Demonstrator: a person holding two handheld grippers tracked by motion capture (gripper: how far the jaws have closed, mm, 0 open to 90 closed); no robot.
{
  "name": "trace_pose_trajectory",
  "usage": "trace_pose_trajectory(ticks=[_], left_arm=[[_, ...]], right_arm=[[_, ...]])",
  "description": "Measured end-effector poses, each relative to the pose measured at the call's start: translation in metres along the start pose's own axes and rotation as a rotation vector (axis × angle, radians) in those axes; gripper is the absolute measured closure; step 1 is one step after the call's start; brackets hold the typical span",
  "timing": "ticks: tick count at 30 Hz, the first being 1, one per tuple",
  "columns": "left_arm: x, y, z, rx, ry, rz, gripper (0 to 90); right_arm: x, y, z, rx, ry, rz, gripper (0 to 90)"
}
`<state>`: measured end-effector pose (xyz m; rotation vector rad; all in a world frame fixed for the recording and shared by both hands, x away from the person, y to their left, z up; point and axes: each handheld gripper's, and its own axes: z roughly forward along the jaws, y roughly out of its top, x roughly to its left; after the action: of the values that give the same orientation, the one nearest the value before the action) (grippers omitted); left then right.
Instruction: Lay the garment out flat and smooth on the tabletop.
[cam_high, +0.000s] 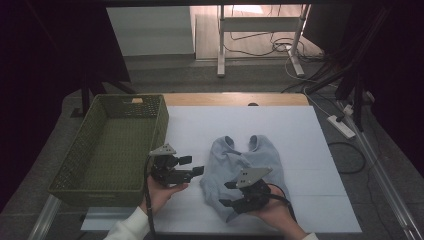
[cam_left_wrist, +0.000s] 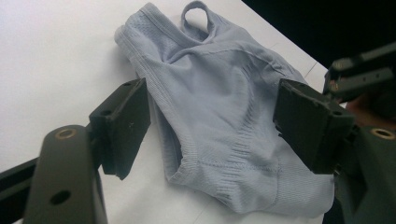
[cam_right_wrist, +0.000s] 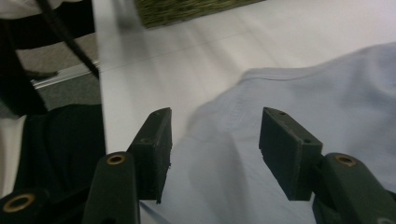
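Garment under inspection: a pale blue-grey sleeveless top (cam_high: 243, 167) lies crumpled on the white table sheet (cam_high: 310, 150), straps away from the person, hem toward the person's side. The right gripper (cam_high: 228, 194) sits over the near hem corner, jaws spread with nothing pinched; in the right gripper view the fabric edge runs between and beyond the two jaws, which suggests an approach to seize that corner. The left gripper (cam_high: 195, 165) waits just beside the garment's flank, jaws likewise spread and empty, the cloth ahead of them and apart from both pads, probably held back until its partner has a hold. The left gripper view alone reveals the ribbed hem band and a strap loop at the far end. The high view alone places the green woven basket (cam_high: 107, 145) beside the left gripper, the likely destination.
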<state>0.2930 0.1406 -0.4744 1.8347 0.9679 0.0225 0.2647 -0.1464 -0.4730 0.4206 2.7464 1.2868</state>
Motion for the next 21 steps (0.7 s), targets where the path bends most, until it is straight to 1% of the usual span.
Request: trace_pose_trajectory(ticks=[8,11,14,17,21], left_arm=[[0.000,0.000,0.000,0.002,0.001,0.005,27.1],[-0.001,0.000,0.001,0.004,0.001,0.006,27.1],[-0.001,0.000,0.001,0.001,0.003,0.005,27.1],[-0.001,0.000,0.001,0.002,0.003,0.003,27.1],[-0.001,0.000,0.000,0.002,0.003,0.006,27.1]], right_arm=[[0.011,-0.005,0.014,0.056,0.063,-0.022,43.1],[0.014,-0.007,0.020,0.095,0.072,-0.037,41.6],[0.016,-0.010,0.026,0.127,0.093,-0.039,40.1],[0.021,-0.012,0.034,0.185,0.091,-0.076,39.2],[0.025,-0.014,0.043,0.237,0.075,-0.117,39.1]])
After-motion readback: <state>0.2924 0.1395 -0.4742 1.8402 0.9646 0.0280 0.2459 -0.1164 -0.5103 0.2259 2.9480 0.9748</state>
